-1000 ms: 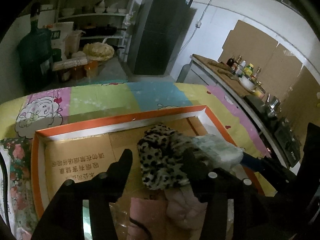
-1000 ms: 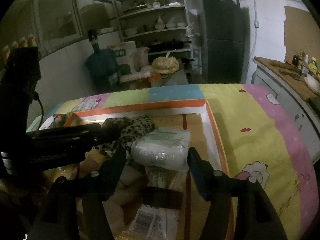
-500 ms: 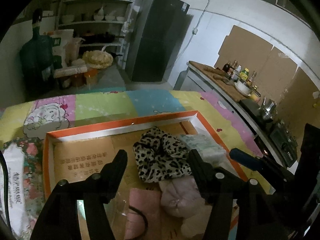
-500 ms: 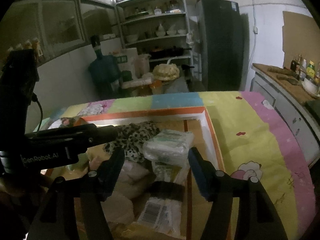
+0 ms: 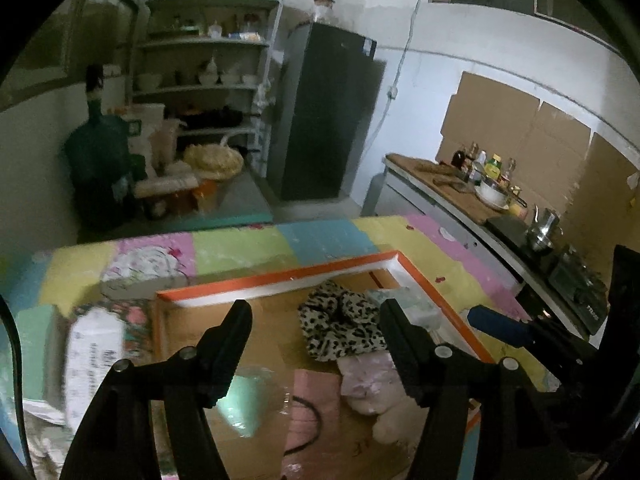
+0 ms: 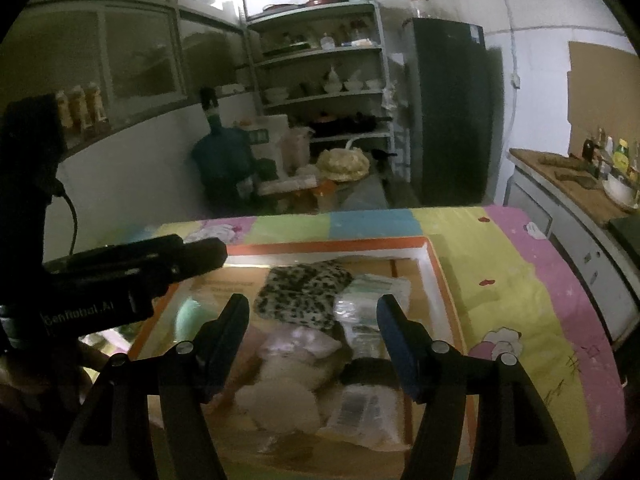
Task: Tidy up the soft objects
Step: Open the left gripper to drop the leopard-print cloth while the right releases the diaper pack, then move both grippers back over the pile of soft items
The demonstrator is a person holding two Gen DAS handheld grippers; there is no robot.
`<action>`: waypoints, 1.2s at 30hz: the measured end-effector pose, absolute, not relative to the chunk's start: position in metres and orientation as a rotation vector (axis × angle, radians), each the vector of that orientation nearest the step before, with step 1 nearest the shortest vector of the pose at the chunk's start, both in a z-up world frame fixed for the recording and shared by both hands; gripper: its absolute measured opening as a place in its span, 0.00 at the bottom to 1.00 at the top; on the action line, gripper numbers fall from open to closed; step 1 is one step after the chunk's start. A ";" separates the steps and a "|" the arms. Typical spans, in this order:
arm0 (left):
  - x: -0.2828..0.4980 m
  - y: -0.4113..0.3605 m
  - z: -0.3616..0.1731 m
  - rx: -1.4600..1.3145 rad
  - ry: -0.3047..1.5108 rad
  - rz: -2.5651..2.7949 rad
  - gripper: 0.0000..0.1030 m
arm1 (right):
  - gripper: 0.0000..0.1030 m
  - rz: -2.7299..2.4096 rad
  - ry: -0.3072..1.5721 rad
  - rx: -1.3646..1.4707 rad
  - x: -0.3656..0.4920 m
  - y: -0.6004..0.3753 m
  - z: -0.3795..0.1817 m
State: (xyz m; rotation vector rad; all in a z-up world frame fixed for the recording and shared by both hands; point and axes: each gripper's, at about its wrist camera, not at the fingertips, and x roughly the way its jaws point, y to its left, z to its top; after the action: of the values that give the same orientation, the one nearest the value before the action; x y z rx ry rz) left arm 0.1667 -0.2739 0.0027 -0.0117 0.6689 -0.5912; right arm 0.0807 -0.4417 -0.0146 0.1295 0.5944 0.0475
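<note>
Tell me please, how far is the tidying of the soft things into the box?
Done: the leopard-print cloth, the clear wrapped pack and the pale plush item lie inside the orange-rimmed box. In hand: nothing. The left gripper has just been opening; it and the right gripper are open and empty above the box. Left: a white printed bag lies outside the box.

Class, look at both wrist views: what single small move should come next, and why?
Probably swing the left gripper, empty with its jaws just opened wider, toward the white packet lying outside the orange-rimmed box. The leopard-print cloth already lies inside, and the packet seems unsorted.
</note>
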 end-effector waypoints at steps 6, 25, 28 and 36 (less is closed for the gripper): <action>0.154 -0.253 0.017 -0.004 0.602 -0.544 0.64 | 0.66 0.067 0.567 0.119 0.072 -0.423 -0.003; 0.114 -0.167 0.036 -0.046 0.492 -0.487 0.73 | 0.72 0.144 0.488 0.097 0.043 -0.351 0.022; 0.108 -0.155 0.038 -0.052 0.485 -0.478 0.73 | 0.72 0.155 0.476 0.096 0.040 -0.338 0.027; 0.096 -0.110 0.036 -0.062 0.463 -0.426 0.73 | 0.72 0.202 0.454 0.089 0.032 -0.300 0.033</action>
State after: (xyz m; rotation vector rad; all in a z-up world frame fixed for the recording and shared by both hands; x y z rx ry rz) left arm 0.0962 -0.1096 0.0365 -0.0622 0.4634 -0.4262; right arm 0.0322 -0.3003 0.0330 0.0891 0.4538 0.2016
